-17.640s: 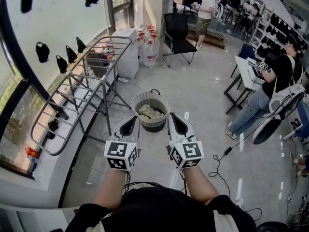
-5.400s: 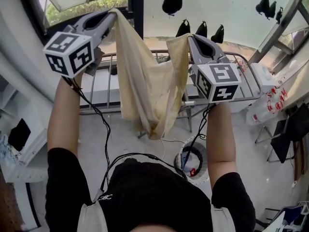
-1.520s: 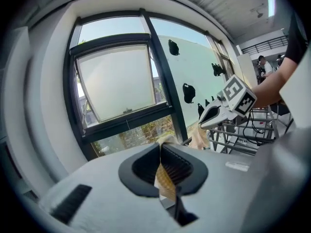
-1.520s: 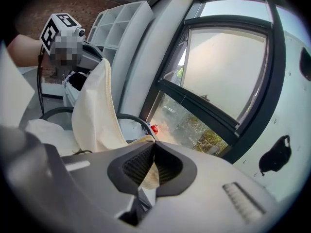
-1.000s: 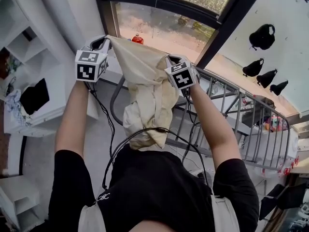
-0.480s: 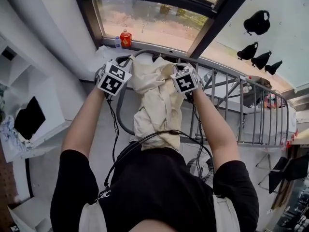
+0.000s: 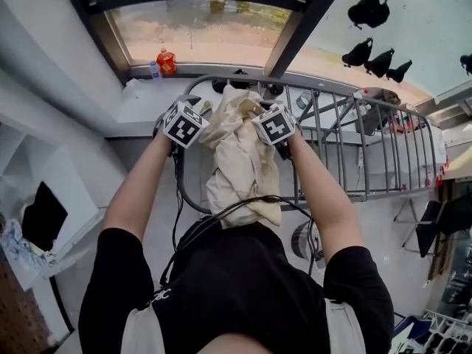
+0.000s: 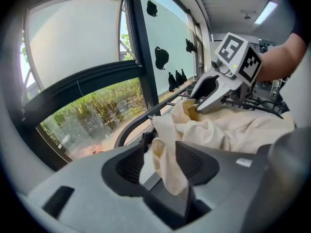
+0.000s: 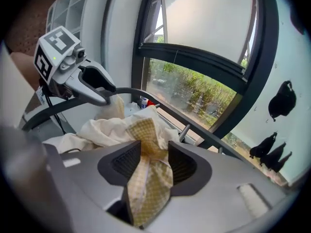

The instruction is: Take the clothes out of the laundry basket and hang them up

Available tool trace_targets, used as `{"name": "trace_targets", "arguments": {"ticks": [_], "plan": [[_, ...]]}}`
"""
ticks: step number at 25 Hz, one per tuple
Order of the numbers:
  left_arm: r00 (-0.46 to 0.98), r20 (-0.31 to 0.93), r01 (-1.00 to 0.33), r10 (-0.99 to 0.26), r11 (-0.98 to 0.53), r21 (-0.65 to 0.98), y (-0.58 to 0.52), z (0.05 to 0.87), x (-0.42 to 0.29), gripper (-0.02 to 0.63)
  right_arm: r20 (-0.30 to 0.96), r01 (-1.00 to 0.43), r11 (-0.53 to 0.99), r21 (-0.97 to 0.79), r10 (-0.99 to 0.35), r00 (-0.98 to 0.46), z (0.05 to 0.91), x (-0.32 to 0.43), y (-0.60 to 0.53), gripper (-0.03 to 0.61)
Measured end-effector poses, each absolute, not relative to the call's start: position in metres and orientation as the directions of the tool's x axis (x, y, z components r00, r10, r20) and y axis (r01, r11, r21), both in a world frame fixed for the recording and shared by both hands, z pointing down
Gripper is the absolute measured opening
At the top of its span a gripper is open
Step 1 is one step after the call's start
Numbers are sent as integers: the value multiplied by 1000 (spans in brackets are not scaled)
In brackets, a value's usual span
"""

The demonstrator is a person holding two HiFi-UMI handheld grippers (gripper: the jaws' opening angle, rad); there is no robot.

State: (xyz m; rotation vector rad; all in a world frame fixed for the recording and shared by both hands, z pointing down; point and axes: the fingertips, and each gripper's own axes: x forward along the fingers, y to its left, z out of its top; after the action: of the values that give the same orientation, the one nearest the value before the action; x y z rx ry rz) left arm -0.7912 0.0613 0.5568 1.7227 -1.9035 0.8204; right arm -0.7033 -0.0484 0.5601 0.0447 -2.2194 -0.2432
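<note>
We are seeing only part of the grey metal drying rack [image 7: 332,88] under the cream fabric garment [image 7: 237,161], its hem behind a black T-shirt [image 7: 243,293]

Bright daylight floods through the window [image 7: 199,28]; fisheye edges darken.

The person wore a black short-sleeved T-shirt [image 7: 236,286] with small white lettering [image 7: 159,298] low on one side and pale fabric panels [image 7: 139,332] at both lower edges, the forearms left bare. Black cables [image 7: 243,203] ran along each forearm and looped across the chest. The left gripper [image 8: 160,165] and right gripper [image 9: 154,160] were smooth grey moulded shells with black ribbed pads [image 8: 130,165], each topped by a white cube [image 7: 184,124] printed with black square markers and showing a small green light; their jaws had just been opening, with cloth [image 7: 240,161] between them.
</note>
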Motion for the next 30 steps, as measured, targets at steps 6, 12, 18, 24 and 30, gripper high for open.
{"name": "trace_targets", "arguments": {"ticks": [6,12,18,24,30], "plan": [[-125,586,-989,-801,54,-137,62,525,-791,276,683,-9,988,154,-113,-721,540,-699,-36,261],[-176,367,-983,-914,146,-107,65,432,-786,96,412,-202,975,97,-224,-883,449,-682,-40,156],[-143,153,-990,-978,143,-13,58,347,-741,8,111,-354,934,49,-357,-927,343,-624,-46,12],[-56,48,-998,-997,57,9,44,288,-661,8,-57,-447,895,4,-446,-893,277,-533,-46,12],[43,1,-998,-999,-43,-40,38,259,-558,8,-94,-541,840,27,-537,-838,267,-427,-33,12]]}}
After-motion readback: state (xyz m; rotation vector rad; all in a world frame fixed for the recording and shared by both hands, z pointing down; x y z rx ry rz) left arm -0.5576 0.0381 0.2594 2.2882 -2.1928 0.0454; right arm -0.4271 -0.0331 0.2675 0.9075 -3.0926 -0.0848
